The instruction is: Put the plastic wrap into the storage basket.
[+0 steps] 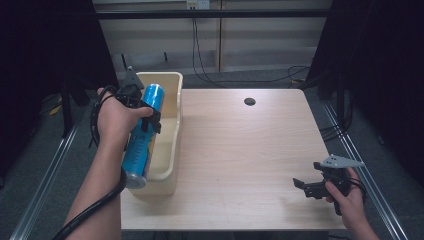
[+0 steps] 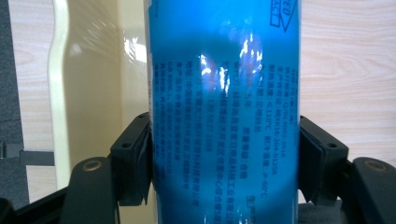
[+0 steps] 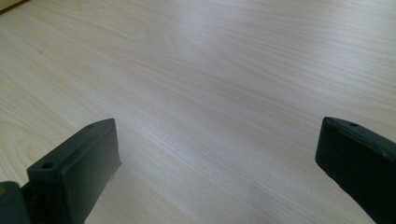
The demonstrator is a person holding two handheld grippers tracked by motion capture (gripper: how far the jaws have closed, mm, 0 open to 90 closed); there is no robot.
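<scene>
**Blue can held over the bin**

The left gripper [image 1: 150, 117] is clamped on a blue can [image 1: 142, 135], its jaws pressing both sides of the can's middle. The can tilts, its lower end just above the near rim of the cream bin [image 1: 172, 125], directly beneath the gripper. Far off to that gripper's right, the right gripper [image 1: 307, 186] hangs above the bare table [image 1: 240, 160], jaws wide apart and empty.

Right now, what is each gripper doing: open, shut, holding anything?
Left gripper: shut on the blue can, above the cream bin.
Right gripper: open, holding nothing, over the table.
</scene>
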